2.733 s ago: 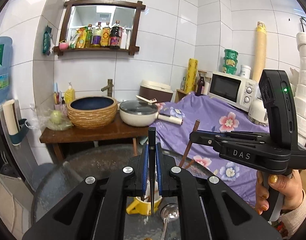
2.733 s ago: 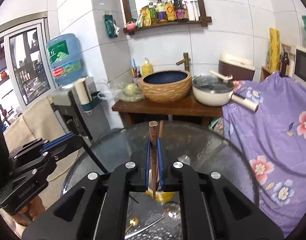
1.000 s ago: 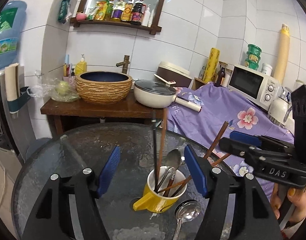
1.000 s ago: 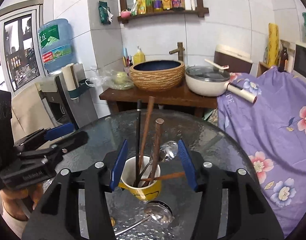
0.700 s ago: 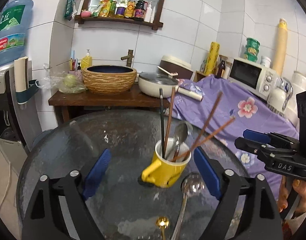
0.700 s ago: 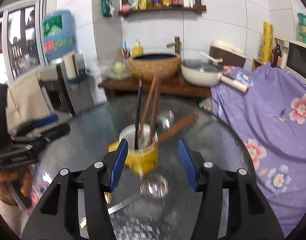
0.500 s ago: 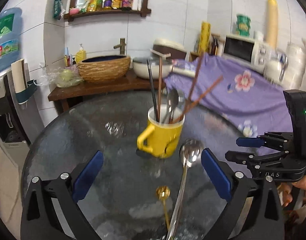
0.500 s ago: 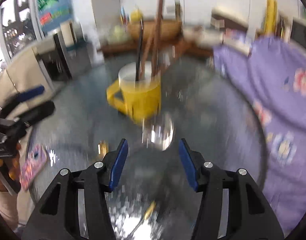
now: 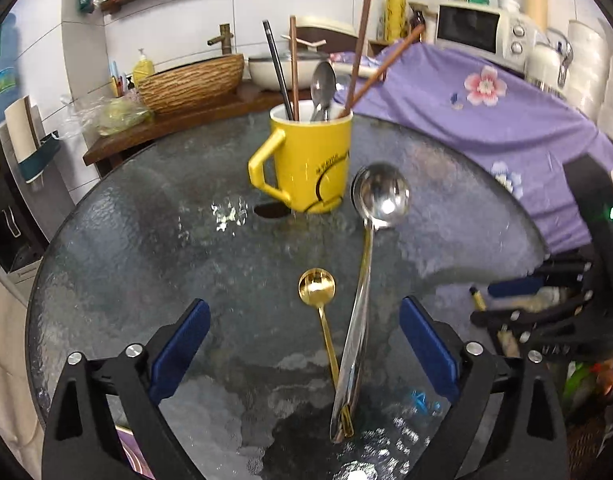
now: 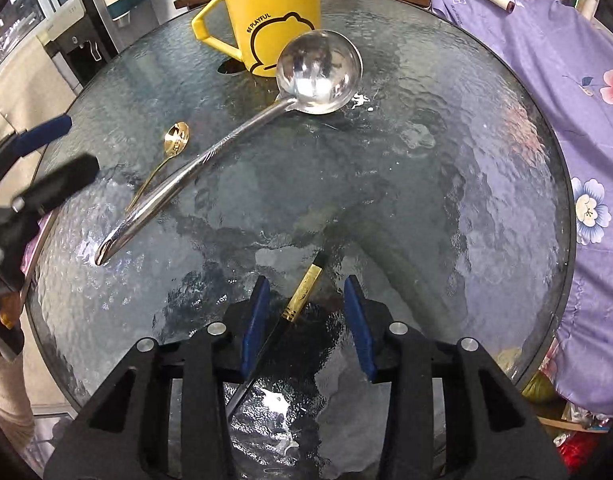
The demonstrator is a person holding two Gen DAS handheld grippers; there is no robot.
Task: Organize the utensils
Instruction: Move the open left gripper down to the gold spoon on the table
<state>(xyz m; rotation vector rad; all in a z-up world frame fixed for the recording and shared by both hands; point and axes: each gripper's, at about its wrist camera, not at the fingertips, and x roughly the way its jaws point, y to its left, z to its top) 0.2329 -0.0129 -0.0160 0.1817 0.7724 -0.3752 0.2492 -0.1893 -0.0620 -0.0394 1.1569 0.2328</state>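
A yellow mug (image 9: 306, 160) on the round glass table (image 9: 146, 240) holds several chopsticks and a spoon. In front of it lie a steel ladle (image 9: 380, 194) and a small gold spoon (image 9: 316, 288), side by side. My left gripper (image 9: 302, 352) hangs low over both handles, jaws wide and closing, touching nothing. In the right wrist view the mug (image 10: 274, 16), ladle (image 10: 318, 68) and gold spoon (image 10: 177, 138) lie farther off. A black chopstick with a gold band (image 10: 302, 296) lies on the glass between the closing jaws of my right gripper (image 10: 306, 320), whose pads are not pressing it.
A purple flowered cloth (image 9: 486, 112) covers the furniture to the right of the table. Behind stand a wooden side table with a woven basin (image 9: 194, 80), a white pot (image 9: 266, 72) and a microwave (image 9: 474, 28). A water dispenser (image 10: 98, 20) stands at the left.
Both grippers let go of the chopsticks they held; those now stand in the mug. Both have dropped from above the mug to low over the table, the right jaws narrowing around a lying chopstick.
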